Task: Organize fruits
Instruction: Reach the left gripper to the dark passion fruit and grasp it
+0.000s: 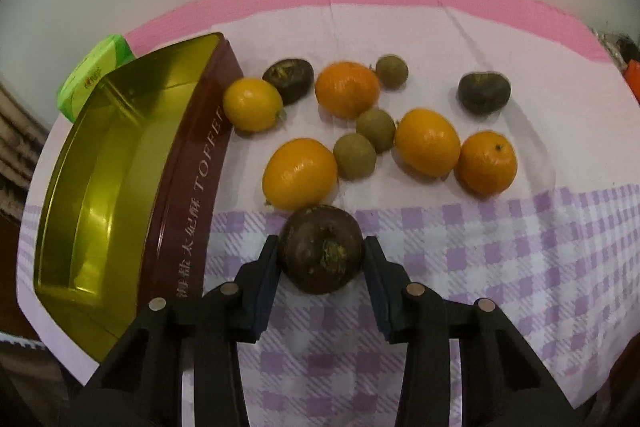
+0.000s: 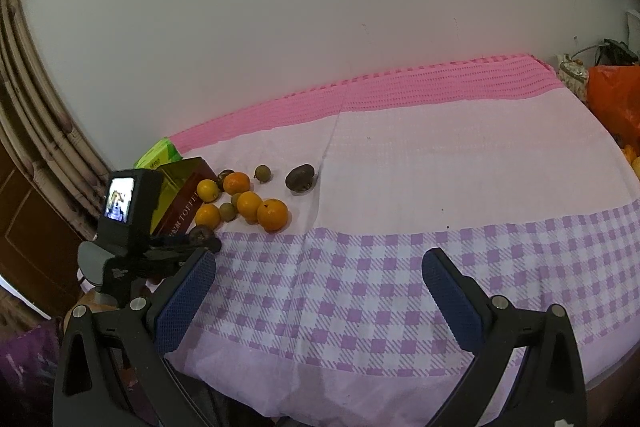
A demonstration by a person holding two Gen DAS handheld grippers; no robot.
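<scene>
Left tool (image 1: 321, 251) clamped on a dark brown water chestnut (image 1: 321, 250), both pads flush against its sides, resting on the checked part of the cloth just beside the toffee tin (image 1: 120, 163). Right tool (image 2: 319, 267) held with pads wide apart over bare checked cloth, nothing between them, well away from the fruit.

Barely started, by the look of it: tin interior gold and bare, no fruit inside. Judged to be the first pick, with a short carry leftward into the tin still to come. Everything else still loose on the pale cloth beyond the gripped piece.

Counted from the left wrist view:
- Water chestnuts, dark brown: three. One in the grip, one behind the yellowest citrus (image 1: 289, 79), one off alone to the right (image 1: 484, 93).
- Orange citrus: five. One touching the tin wall (image 1: 253, 103), one large at the back (image 1: 347, 89), one just beyond the gripped chestnut (image 1: 299, 173), one oval to the right (image 1: 427, 142), one rounder at far right (image 1: 486, 163).
- Small tan-green round fruits, perhaps longans: three. One at the back (image 1: 392, 71), two close together in the middle (image 1: 376, 130) (image 1: 354, 155).

Eleven pieces in all, none sorted yet. Green packet (image 1: 94, 75) behind the tin, not part of the job as far as can be told.
</scene>
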